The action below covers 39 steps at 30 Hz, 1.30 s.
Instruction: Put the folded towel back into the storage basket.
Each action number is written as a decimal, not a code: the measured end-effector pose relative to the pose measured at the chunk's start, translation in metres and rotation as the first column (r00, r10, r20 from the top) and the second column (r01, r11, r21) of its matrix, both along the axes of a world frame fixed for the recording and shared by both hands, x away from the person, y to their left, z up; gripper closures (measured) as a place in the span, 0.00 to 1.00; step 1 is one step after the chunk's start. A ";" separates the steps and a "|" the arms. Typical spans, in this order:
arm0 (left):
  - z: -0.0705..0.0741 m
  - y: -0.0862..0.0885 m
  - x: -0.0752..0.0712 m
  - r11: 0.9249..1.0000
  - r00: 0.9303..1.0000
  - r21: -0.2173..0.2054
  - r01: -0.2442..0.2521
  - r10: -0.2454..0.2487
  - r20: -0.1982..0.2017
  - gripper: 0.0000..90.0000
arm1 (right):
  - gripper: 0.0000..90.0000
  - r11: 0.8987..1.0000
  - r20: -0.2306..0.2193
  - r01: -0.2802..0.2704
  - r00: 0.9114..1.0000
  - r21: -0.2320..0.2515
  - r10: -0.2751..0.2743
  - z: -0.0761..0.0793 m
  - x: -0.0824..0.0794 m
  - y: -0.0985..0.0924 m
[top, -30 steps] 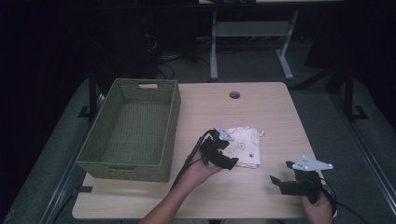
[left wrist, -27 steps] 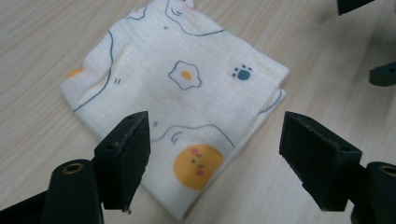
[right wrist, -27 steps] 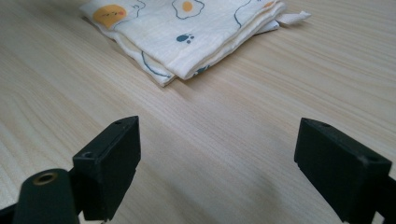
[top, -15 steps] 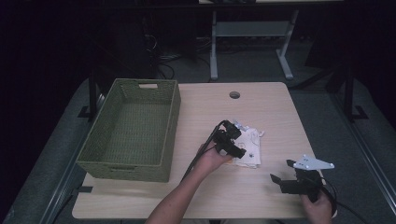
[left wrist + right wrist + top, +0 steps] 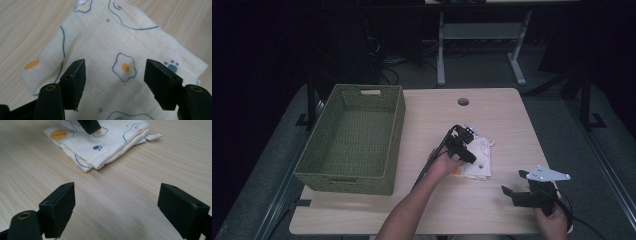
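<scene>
CLOTH: folded printed cloth [image 5: 478,159] flat on tabletop [image 5: 492,110], right of wicker basket [image 5: 352,140] | LEFT: left tongs [image 5: 115,75] poised above cloth, jaws apart and just been closing, nothing pinched, positioned for a top grasp | RIGHT: right tongs [image 5: 120,212] apart, parked clear.

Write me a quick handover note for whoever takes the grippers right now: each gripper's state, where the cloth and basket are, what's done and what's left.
Left gripper: over the folded cloth, jaws apart and just been closing, cloth beneath them, not yet pinched.
Right gripper: open, holding nothing, resting near the table's front right corner.
Cloth: folded, egg print, flat on the table right of centre.
Green woven basket: at the table's left, nothing in it.
Done: left gripper is placed over the cloth.
Left: probably grip the cloth and carry it to the basket.
</scene>
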<state>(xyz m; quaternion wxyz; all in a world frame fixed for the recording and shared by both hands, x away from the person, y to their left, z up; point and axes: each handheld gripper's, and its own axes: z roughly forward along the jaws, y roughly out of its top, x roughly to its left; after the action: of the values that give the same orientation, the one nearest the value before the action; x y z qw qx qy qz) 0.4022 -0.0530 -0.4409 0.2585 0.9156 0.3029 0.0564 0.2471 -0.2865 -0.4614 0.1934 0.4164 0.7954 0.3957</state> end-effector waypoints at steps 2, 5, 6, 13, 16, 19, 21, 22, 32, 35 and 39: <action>-0.004 -0.003 0.000 1.000 1.000 0.022 0.006 -0.006 0.000 0.41 | 0.16 1.000 0.002 -0.001 1.000 -0.002 0.001 0.000 0.000 0.000; -0.008 -0.006 -0.002 0.999 1.000 0.053 0.004 -0.005 0.021 0.45 | 0.16 1.000 0.004 -0.001 1.000 0.002 0.001 0.001 0.000 -0.001; -0.008 -0.007 -0.002 0.998 1.000 0.056 0.003 -0.004 0.025 0.46 | 0.16 1.000 0.005 -0.002 1.000 0.002 0.002 0.001 0.000 -0.001; -0.007 -0.008 -0.003 0.998 0.999 0.062 -0.002 0.000 0.032 0.59 | 0.16 1.000 0.006 -0.004 1.000 -0.008 0.004 0.001 0.000 0.001; -0.006 -0.007 -0.003 0.998 1.000 0.065 0.000 -0.002 0.031 0.66 | 0.16 1.000 0.010 -0.006 1.000 -0.010 0.007 0.001 0.000 0.002; -0.006 -0.006 -0.001 0.998 1.000 0.067 0.002 -0.004 0.031 0.73 | 0.16 1.000 0.009 -0.007 1.000 -0.010 0.007 0.001 0.000 0.002; -0.006 -0.005 0.000 0.998 1.000 0.066 0.003 -0.005 0.029 0.76 | 0.16 1.000 0.010 -0.007 1.000 -0.010 0.007 0.001 0.000 0.002; -0.006 -0.005 0.000 0.998 1.000 0.068 0.006 -0.008 0.030 0.77 | 0.16 1.000 0.011 -0.007 1.000 -0.009 0.007 0.001 0.000 0.002; -0.005 0.000 0.006 0.998 1.000 0.061 0.006 -0.006 0.000 0.90 | 0.16 1.000 0.007 -0.003 1.000 -0.005 0.003 0.001 0.001 0.001; -0.005 0.000 0.006 0.998 1.000 0.059 0.003 -0.003 -0.003 0.90 | 0.16 1.000 0.003 -0.004 1.000 -0.005 0.004 0.001 0.001 0.001; -0.004 0.002 0.006 0.999 1.000 0.046 0.000 0.001 -0.022 0.91 | 0.16 1.000 0.009 -0.009 1.000 -0.009 0.009 0.001 0.001 0.001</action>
<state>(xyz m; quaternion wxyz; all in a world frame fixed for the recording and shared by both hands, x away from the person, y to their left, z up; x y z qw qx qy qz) 0.4083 -0.0508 -0.4450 0.2340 0.9217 0.3046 0.0535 0.2478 -0.2855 -0.4602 0.1972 0.4103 0.7980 0.3949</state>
